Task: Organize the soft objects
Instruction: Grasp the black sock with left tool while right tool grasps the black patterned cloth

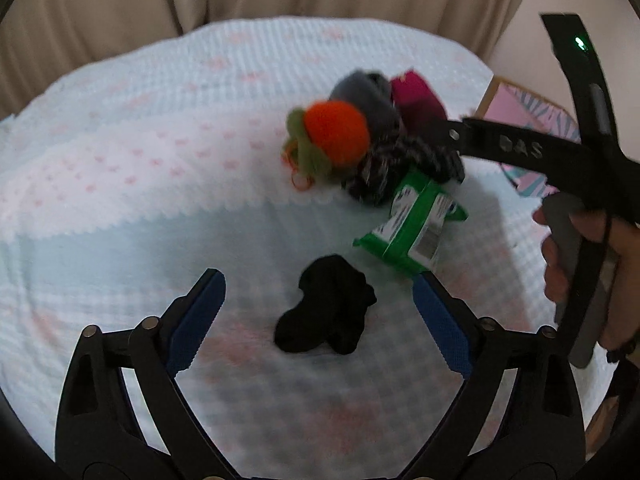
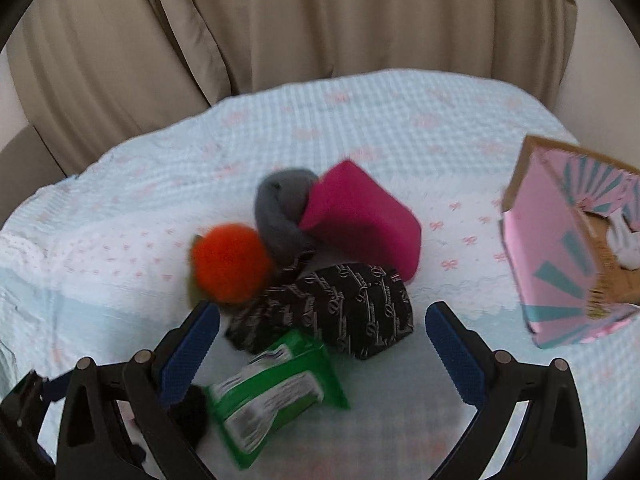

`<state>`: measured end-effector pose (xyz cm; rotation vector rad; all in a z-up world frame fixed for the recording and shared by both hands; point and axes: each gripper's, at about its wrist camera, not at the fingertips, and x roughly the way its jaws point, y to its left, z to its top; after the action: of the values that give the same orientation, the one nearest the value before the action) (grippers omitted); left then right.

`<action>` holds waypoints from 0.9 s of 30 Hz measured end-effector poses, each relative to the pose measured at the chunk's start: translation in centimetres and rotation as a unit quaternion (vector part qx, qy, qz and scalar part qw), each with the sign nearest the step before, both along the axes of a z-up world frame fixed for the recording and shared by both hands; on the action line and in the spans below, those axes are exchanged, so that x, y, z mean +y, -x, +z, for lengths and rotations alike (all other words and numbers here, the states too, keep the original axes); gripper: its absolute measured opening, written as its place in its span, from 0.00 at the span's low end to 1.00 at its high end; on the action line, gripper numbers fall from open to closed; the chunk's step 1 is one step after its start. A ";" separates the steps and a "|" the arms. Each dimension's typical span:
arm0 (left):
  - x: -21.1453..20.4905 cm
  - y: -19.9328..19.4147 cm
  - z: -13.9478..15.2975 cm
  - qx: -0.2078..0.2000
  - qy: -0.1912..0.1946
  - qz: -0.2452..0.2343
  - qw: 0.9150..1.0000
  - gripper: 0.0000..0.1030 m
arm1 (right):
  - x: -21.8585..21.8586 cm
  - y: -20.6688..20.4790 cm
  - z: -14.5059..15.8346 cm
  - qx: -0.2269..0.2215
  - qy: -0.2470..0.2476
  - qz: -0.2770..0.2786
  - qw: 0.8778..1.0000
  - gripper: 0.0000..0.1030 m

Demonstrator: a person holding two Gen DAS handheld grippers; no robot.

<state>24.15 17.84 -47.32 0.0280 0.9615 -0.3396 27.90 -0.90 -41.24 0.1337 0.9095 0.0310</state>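
Observation:
A pile of soft things lies on the pale blue bedspread (image 1: 140,128): an orange pom-pom toy (image 1: 334,134) (image 2: 230,262), a grey rolled sock (image 2: 280,208), a magenta pouch (image 2: 360,212), a black patterned bundle (image 2: 352,308) and a green tissue pack (image 1: 416,224) (image 2: 276,392). A black sock (image 1: 326,312) lies apart, between my left fingers. My left gripper (image 1: 318,300) is open over it. My right gripper (image 2: 322,340) is open and empty above the green pack and black bundle.
A pink cardboard box (image 2: 572,256) stands at the right edge of the bed. Beige curtains (image 2: 320,20) hang behind the bed. In the left wrist view the right gripper's body and the hand holding it (image 1: 580,240) are at the right.

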 end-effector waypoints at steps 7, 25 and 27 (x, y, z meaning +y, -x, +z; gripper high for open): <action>-1.4 -1.4 -3.7 0.028 0.001 -0.002 1.000 0.78 | -0.6 -2.3 -3.5 0.014 -0.013 0.003 1.000 1.00; -1.6 -3.2 -3.5 0.041 -0.016 -0.004 0.999 0.17 | 1.1 -4.0 -4.8 0.043 -0.040 0.032 0.998 0.26; -1.3 -3.3 -2.6 0.034 -0.009 0.000 0.999 0.17 | 1.0 -3.9 -4.3 0.040 -0.040 0.027 0.998 0.25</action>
<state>27.47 16.58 -49.95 0.0334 1.0323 -0.3326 31.75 0.10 -45.49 0.1866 0.9929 0.1135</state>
